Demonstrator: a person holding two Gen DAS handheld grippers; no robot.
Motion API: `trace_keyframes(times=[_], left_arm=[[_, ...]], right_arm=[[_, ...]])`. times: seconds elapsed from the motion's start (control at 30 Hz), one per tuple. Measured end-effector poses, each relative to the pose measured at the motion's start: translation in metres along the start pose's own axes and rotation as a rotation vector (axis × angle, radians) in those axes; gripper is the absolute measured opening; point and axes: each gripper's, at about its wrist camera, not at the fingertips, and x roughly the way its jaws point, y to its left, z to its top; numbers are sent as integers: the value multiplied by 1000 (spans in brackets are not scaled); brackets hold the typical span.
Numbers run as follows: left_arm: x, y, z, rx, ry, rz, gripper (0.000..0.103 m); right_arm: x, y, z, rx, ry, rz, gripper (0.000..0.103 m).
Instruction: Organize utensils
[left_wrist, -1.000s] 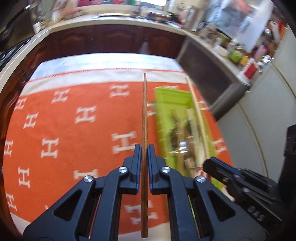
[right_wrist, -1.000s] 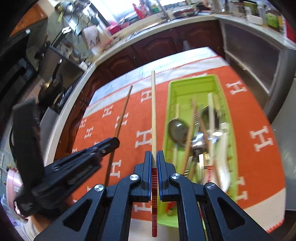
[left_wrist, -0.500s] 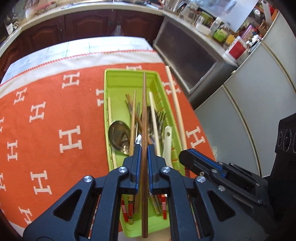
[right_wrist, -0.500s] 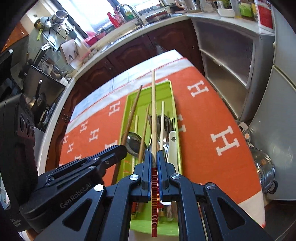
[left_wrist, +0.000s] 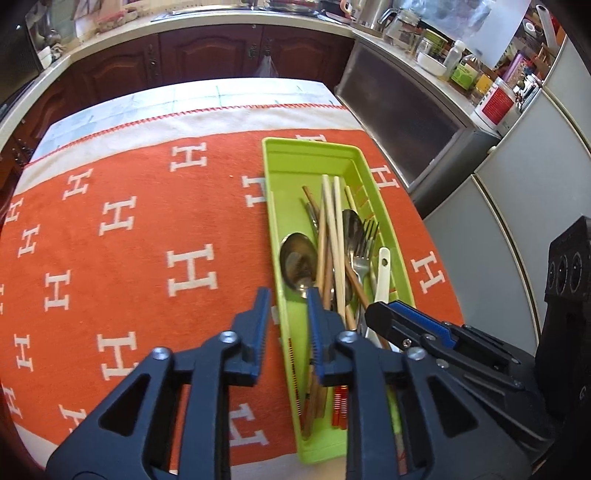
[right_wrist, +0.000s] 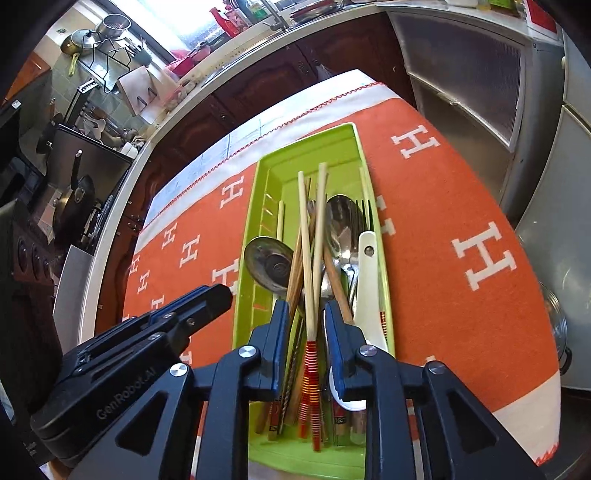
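A lime-green tray (left_wrist: 310, 155) on the orange cloth holds metal spoons (left_wrist: 297, 258), forks (left_wrist: 365, 243), a white spoon (left_wrist: 382, 273) and several chopsticks. My left gripper (left_wrist: 288, 306) hovers over the tray's near left wall; its jaws are opening with nothing gripped. A brown chopstick (left_wrist: 320, 258) lies in the tray just right of it. My right gripper (right_wrist: 306, 317) is over the tray's near end (right_wrist: 306, 461), jaws also opening. A pale chopstick with a red-banded end (right_wrist: 306, 258) lies loose between its pads, untouched. Each gripper appears in the other's view: right gripper (left_wrist: 391, 314), left gripper (right_wrist: 207, 299).
The orange cloth with white H marks (left_wrist: 147, 240) covers the table. A steel cabinet (left_wrist: 413, 122) stands close on the right, with dark wooden cupboards (left_wrist: 207, 55) behind. A metal pot (right_wrist: 554, 325) sits low beyond the table's right edge, and a stove with pans (right_wrist: 74, 199) is at left.
Both grippers were shut on a chopstick each; now both have opened and the chopsticks lie in the tray. Both grippers have come down closer to the tray's near end.
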Motion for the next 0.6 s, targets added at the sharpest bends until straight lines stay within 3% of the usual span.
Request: trace_keyframes(times=[0.07,0.13,0.5,0.6], left_arm=[[-7,2,-2,-1,-20,13,36],[-15,4,-5,1,-43,31,40],[-51,18,-19,-3,-104,79,58],[-61,23,-24,1,-116,106,60]], right_arm=[[-1,2,0,-5,1,2,20],[-1,6,-2,-14,0,3,20],[-24,28,-13,-85,-33,-7,21],[-35,35,-18,-100,-53,-17,29]])
